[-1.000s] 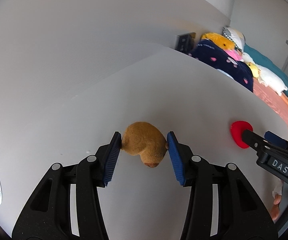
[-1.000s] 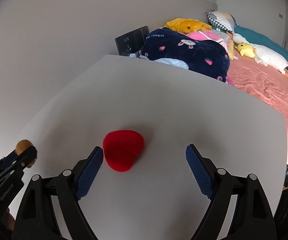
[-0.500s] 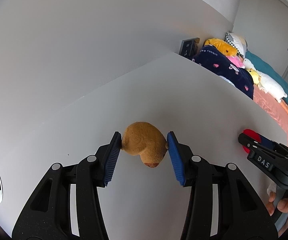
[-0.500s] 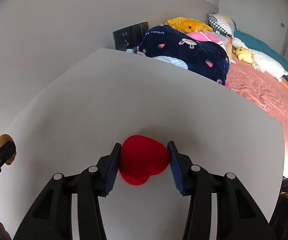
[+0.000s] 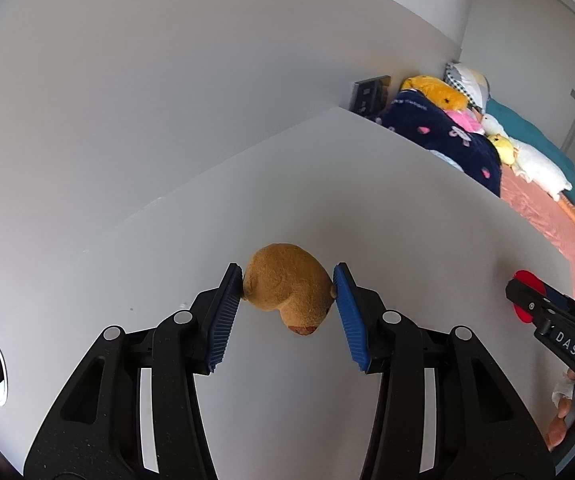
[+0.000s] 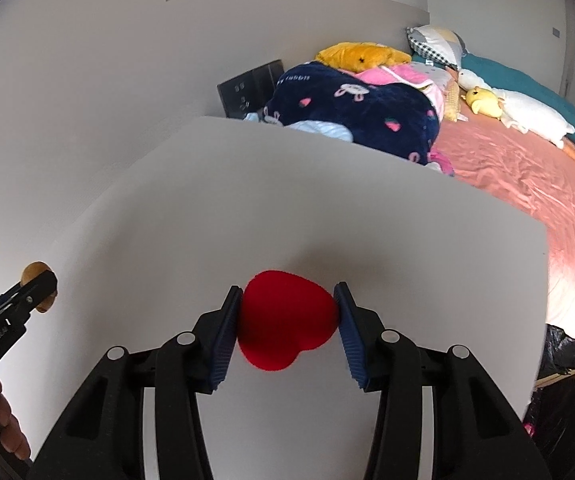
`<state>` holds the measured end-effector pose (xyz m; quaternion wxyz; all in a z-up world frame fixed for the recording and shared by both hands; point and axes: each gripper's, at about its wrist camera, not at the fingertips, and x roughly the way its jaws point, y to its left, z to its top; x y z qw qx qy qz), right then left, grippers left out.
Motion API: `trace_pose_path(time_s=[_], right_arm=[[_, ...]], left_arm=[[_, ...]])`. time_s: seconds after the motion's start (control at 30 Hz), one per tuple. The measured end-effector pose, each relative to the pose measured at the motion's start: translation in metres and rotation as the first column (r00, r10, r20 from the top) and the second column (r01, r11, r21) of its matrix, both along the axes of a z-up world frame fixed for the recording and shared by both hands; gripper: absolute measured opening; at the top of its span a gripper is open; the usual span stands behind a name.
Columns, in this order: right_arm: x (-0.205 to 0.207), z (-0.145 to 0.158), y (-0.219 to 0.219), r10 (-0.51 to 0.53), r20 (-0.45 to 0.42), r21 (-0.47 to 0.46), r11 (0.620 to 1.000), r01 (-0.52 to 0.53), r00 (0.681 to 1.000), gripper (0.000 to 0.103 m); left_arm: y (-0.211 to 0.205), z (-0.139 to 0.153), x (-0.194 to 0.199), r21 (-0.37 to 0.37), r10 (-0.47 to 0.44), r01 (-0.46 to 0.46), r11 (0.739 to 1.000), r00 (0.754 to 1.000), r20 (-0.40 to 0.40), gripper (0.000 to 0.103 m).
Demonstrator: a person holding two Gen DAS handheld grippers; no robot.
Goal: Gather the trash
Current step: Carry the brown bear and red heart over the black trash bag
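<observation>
1. Clamping a brown plush toy (image 5: pixel 285 286) between its blue pads, the left gripper (image 5: pixel 287 292) holds it above the white table (image 5: pixel 407 208).
2. The right gripper (image 6: pixel 288 312) is closed on a red plush heart (image 6: pixel 285 316), also over the table.
3. Beyond the far edge lie a navy rabbit-print blanket (image 6: pixel 351 114), a yellow plush (image 6: pixel 361 55) and a pink bedspread (image 6: pixel 527 176).
4. A black bag (image 6: pixel 571 350) at the table's right corner is cut off by the frame; whether either toy touches the tabletop is unclear.
</observation>
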<state>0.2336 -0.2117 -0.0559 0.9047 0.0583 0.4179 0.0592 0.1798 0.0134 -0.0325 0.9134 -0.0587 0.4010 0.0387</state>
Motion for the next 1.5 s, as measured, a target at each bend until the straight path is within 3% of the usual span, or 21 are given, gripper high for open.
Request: trace_pose_path(time_s=[0.57, 1.13, 1.5], right_arm=[[-0.059, 0.041, -0.037, -0.019, 0.105, -0.009, 1.000, 0.020, 0.994, 0.048], [-0.126, 0.065, -0.084, -0.081, 0.135, 0.020, 0.997, 0.079, 0.988, 0.048], [-0.168, 0.074, -0.123, -0.134, 0.152, 0.040, 0.991, 0.129, 0.979, 0.048]], left_arm=[[-0.060, 0.022, -0.030, 0.013, -0.131, 0.131, 0.991, 0.991, 0.037, 0.047], [-0.119, 0.046, -0.067, 0.018, -0.234, 0.233, 0.972, 0.970, 0.069, 0.047], [-0.159, 0.047, -0.088, 0.018, -0.310, 0.309, 0.951, 0.949, 0.060, 0.047]])
